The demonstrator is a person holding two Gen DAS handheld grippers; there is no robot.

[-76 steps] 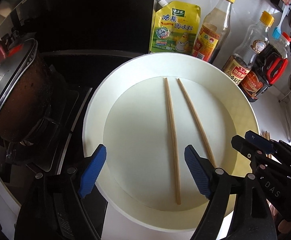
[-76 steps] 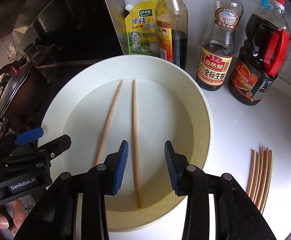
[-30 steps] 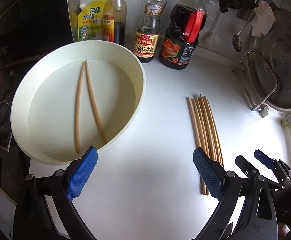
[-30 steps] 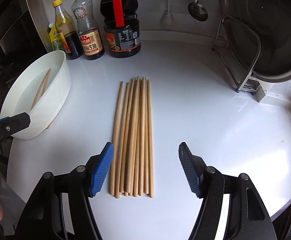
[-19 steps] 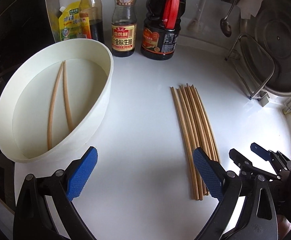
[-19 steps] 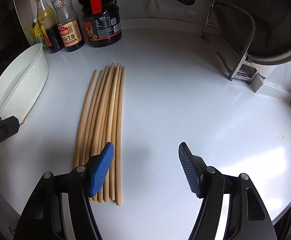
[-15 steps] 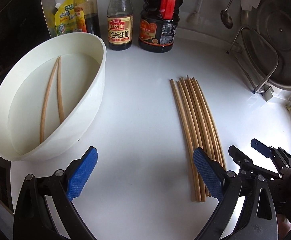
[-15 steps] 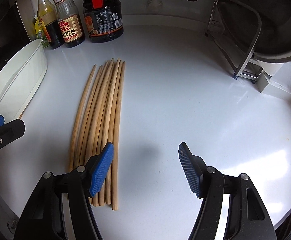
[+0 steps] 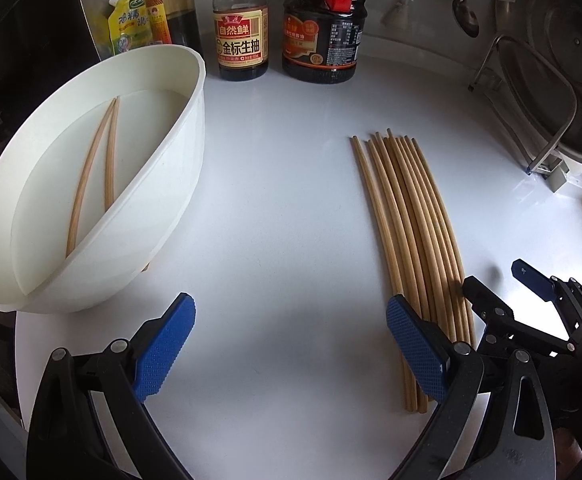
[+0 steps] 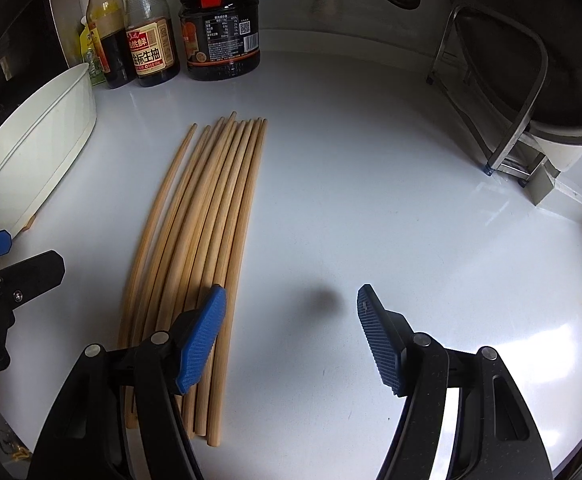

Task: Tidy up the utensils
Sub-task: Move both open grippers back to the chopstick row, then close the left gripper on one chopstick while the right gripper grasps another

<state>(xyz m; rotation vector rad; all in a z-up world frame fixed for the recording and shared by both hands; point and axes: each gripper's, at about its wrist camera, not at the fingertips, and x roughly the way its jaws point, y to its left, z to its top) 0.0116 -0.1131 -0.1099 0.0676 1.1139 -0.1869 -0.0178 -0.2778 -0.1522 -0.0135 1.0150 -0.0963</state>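
We hold both grippers, left (image 9: pixel 289 338) and right (image 10: pixel 291 336), spread wide above chopsticks (image 10: pixel 207 236) beside a bowl (image 9: pixel 163 208).

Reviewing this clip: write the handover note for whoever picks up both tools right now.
Left tool: open, empty, above bare counter between bowl and bundle.
Right tool: open, empty, its left finger over the near end of the loose chopsticks.
White bowl on the left holds two chopsticks.
Done: one pair in the bowl.
Left: the bundle, roughly eight sticks, lies side by side on the white counter; likely move them to the bowl in pairs.
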